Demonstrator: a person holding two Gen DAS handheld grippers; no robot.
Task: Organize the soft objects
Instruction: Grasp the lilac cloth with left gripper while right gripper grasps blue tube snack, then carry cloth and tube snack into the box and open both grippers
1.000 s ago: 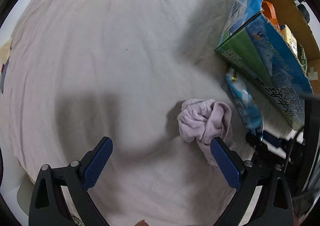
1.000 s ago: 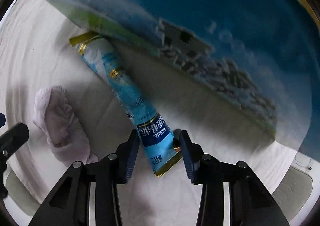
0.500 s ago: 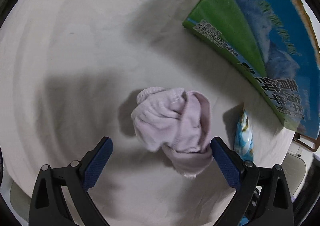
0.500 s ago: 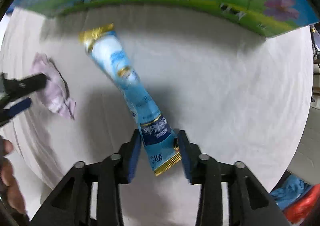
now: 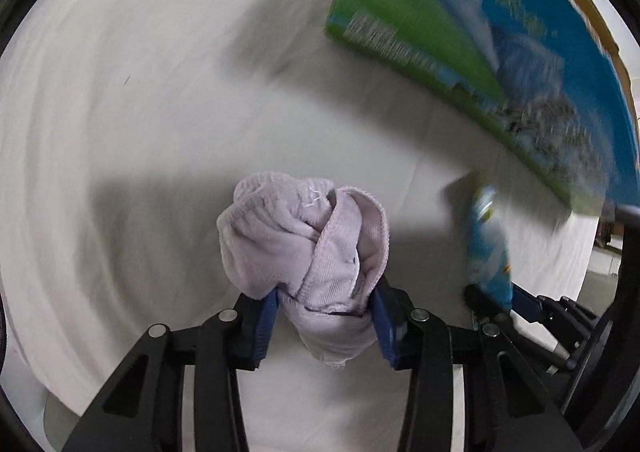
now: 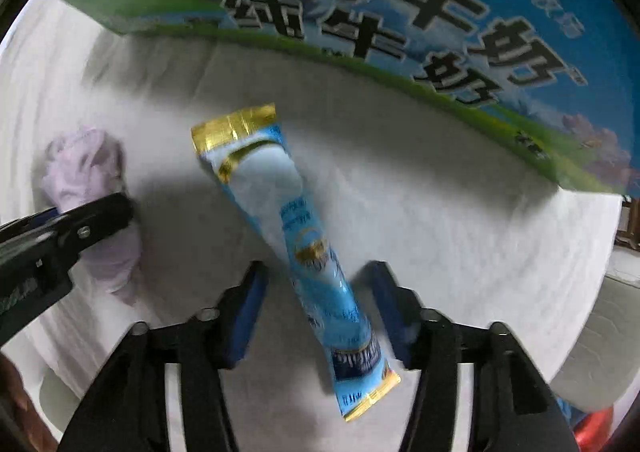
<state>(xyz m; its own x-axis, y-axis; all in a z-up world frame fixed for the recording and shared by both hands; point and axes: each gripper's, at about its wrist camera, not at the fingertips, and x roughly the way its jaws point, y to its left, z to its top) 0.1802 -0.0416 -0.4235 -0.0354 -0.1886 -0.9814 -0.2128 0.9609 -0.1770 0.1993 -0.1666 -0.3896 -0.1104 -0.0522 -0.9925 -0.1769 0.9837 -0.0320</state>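
The left hand-held gripper (image 5: 325, 312) is squeezing a bunched lilac cloth (image 5: 308, 248) between its blue pads, holding it over the white-covered surface (image 5: 152, 100). The right hand-held gripper (image 6: 320, 310) is standing partly open around a long blue packet (image 6: 296, 236) with gold ends; the pads are sitting just beside the packet's sides, and I cannot tell whether they are touching it. A blue and green printed box (image 6: 400, 12) is standing along the surface's far edge, near its right corner.
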